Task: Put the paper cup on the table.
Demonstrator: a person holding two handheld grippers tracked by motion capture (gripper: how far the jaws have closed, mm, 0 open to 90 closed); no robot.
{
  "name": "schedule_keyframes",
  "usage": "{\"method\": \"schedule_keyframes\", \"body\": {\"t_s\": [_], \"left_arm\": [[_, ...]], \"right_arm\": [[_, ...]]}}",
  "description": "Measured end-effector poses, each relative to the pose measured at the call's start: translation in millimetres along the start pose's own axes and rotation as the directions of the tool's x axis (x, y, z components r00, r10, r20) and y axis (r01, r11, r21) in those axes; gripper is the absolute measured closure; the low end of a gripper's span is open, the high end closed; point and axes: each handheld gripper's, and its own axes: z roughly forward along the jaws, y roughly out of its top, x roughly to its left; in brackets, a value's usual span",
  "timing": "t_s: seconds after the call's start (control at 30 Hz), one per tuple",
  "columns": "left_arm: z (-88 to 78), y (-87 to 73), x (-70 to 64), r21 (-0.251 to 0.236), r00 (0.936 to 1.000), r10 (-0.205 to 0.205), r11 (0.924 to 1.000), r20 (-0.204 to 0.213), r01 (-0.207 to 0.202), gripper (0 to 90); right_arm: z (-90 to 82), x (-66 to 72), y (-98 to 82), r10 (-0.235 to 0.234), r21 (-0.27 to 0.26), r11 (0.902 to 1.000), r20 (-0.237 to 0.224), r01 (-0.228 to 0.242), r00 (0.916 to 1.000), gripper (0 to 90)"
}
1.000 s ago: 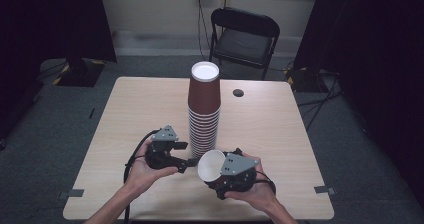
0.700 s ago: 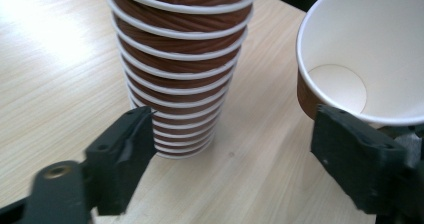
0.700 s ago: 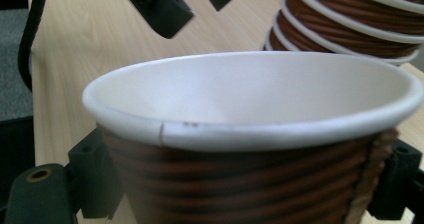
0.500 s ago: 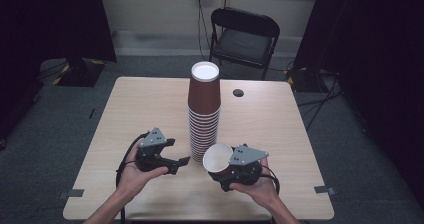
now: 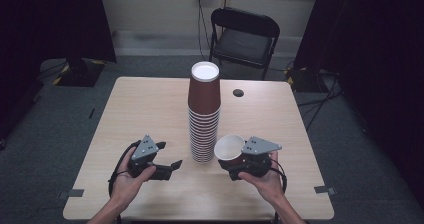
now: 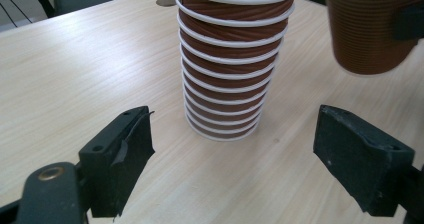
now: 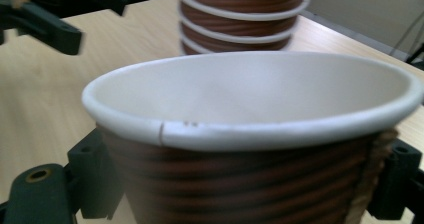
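A tall stack of brown ribbed paper cups (image 5: 204, 115) stands upright in the middle of the wooden table (image 5: 140, 104). My right gripper (image 5: 233, 159) is shut on a single brown cup (image 5: 228, 148), held tilted just right of the stack's base, white inside facing up. In the right gripper view this cup (image 7: 250, 134) sits between both jaws, the stack (image 7: 245, 14) behind it. My left gripper (image 5: 173, 165) lies low, left of the stack; its jaws have just been opening and hold nothing. In the left gripper view the stack (image 6: 227, 59) rises beyond the wide jaws, the held cup (image 6: 370, 29) at upper right.
A black folding chair (image 5: 245, 34) stands behind the table's far edge. A small dark round disc (image 5: 238, 92) lies on the table right of the stack. Dark curtains flank the room on both sides. Both hands are near the front edge.
The two hands have drawn apart. My left gripper slid left and lower, away from the cup, its jaws wider. My right gripper carried the cup to the right of the stack.
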Motion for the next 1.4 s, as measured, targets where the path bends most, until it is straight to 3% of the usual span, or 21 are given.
{"method": "schedule_keyframes", "body": {"t_s": [0.07, 0.13, 0.23, 0.43, 0.53, 0.67, 0.83, 0.93, 1.07, 1.4], "left_arm": [[-2.0, -4.2, 1.1, 0.011, 1.0000, -0.002, 0.9999, -0.008, 0.002, 15.6], [-5.5, -8.6, 3.0, 0.001, 0.9988, -0.046, 0.9989, 0.015, 0.046, 15.6], [-11.1, -15.7, 4.0, -0.008, 0.9994, -0.034, 0.9994, -0.012, 0.034, 15.7], [-17.0, -32.3, 12.7, 0.003, 0.9962, -0.078, 0.9969, -0.038, 0.078, 15.8], [-16.3, -39.9, 19.0, 0.021, 0.9916, -0.115, 0.9930, -0.060, 0.116, 15.7], [-15.3, -45.3, 27.1, 0.042, 0.9886, -0.138, 0.9892, -0.061, 0.140, 16.0], [-14.3, -45.2, 30.9, 0.032, 0.9865, -0.146, 0.9883, -0.073, 0.149, 15.8], [-15.5, -43.3, 31.8, 0.025, 0.9883, -0.144, 0.9891, -0.050, 0.145, 15.9], [-19.8, -41.7, 32.6, 0.007, 0.9879, -0.145, 0.9893, -0.054, 0.146, 16.2], [-17.5, -47.0, 33.4, 0.026, 0.9917, -0.115, 0.9928, -0.056, 0.117, 16.1]], "right_arm": [[-0.1, -4.8, -0.5, 0.022, -0.005, 0.9998, 0.011, -0.022, 0.9997, 11.8], [0.5, -8.9, -0.8, 0.028, -0.003, 0.9996, 0.033, -0.028, 0.9990, 11.8], [3.2, -15.6, -1.9, 0.060, -0.011, 0.9982, 0.036, -0.060, 0.9976, 11.8], [9.4, -27.6, -3.1, 0.102, -0.017, 0.9947, 0.071, -0.101, 0.9923, 11.8], [11.9, -34.8, -4.2, 0.120, -0.027, 0.9927, 0.088, -0.118, 0.9890, 11.8], [14.4, -45.6, -4.4, 0.145, -0.036, 0.9893, 0.108, -0.142, 0.9836, 11.8], [18.7, -62.9, -1.7, 0.183, -0.069, 0.9821, 0.131, -0.176, 0.9743, 11.8], [21.8, -72.7, 0.3, 0.202, -0.090, 0.9776, 0.141, -0.190, 0.9693, 11.7], [25.7, -83.7, 2.8, 0.219, -0.118, 0.9726, 0.173, -0.200, 0.9605, 11.7], [53.9, -105.2, 2.3, 0.251, -0.119, 0.9665, 0.252, -0.227, 0.9346, 11.6]]}}
